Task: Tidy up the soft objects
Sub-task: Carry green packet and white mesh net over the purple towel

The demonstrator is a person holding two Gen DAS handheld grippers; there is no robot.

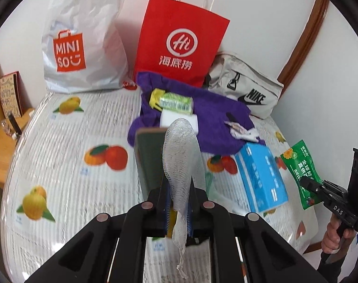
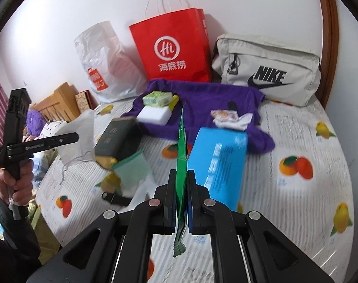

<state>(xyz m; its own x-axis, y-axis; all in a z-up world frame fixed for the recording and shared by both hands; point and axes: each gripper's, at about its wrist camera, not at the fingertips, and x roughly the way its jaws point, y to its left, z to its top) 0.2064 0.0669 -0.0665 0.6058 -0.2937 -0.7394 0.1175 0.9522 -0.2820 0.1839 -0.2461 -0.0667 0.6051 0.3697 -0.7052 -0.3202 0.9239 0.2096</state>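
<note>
Sorting is looking barely underway. The left tongs (image 1: 179, 188) are pinching a white mesh pouch (image 1: 181, 155) between nearly closed fingers, lifted above the tabletop (image 1: 61, 141); the right tongs (image 2: 181, 198) are clamping a green snack packet (image 2: 182, 151) edge-on, also held aloft. Most soft things are waiting on the purple cloth (image 2: 202, 99) near the far edge: a white sponge (image 2: 154, 114), a green tissue pack (image 2: 157, 97) and a crumpled wrapper (image 2: 230, 118). A blue box (image 2: 219, 162) is lying mid-tabletop, while the red paper bag (image 2: 174, 49), white plastic bag (image 2: 103, 66) and grey pouch (image 2: 268, 70) are standing along the far edge.
</note>
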